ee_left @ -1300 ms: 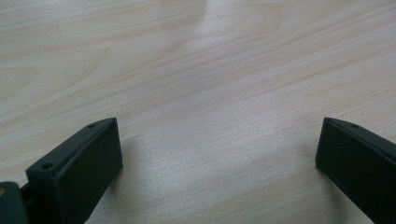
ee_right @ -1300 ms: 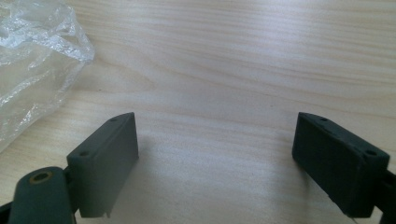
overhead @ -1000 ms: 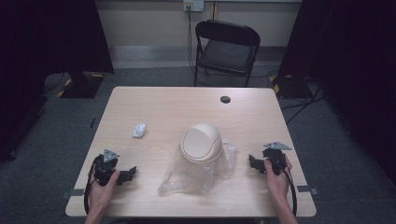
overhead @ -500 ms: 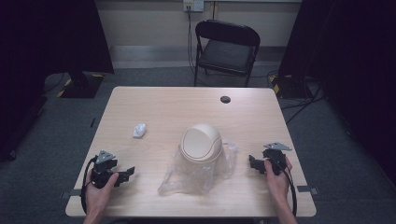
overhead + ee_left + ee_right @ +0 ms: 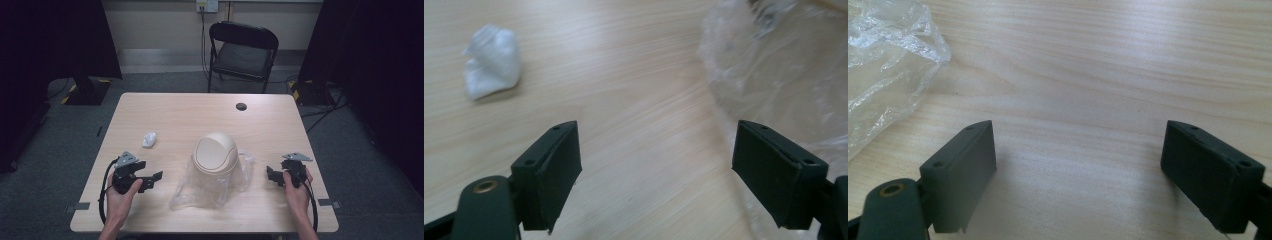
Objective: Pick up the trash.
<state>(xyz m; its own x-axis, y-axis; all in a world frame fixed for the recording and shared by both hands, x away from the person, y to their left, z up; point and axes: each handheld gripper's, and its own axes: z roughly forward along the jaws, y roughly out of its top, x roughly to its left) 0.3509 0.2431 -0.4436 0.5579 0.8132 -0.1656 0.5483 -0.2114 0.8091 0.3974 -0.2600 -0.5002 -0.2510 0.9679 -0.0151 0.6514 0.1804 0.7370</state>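
Both grippers are empty with jaws spread wide. The left gripper (image 5: pixel 150 178) sits at the near-left of the table (image 5: pixel 165 112), the right gripper (image 5: pixel 272 175) at the near-right. Both point inward at the middle.

The work sits between them: a beige bin with a domed swing lid (image 5: pixel 216 152), standing upright on a clear plastic bag (image 5: pixel 200 192). The bag is crumpled around the bin's base and spreads toward the person's edge.

Key relation: the bin is roughly centred between the two hands, slightly nearer the right one. The bag's loose near-left corner reaches closer to the left gripper. In the left gripper view the plastic (image 5: pixel 774 75) lies ahead and to the right of the jaws, with its edge just past the right jaw. In the right gripper view the bag (image 5: pixel 888 65) is ahead and off to the left, with bare wood straight between the jaws. So neither gripper is lined up on the bag yet, and both need to swing inward.

A small wad of white tissue (image 5: pixel 149 139) lies beyond the left gripper, well apart from the bin. In the left gripper view it (image 5: pixel 491 62) is ahead-left, so the left hand is the obvious one for it.

My read: the left gripper is nearer the film. Thin plastic flat on wood will be hard to pinch.
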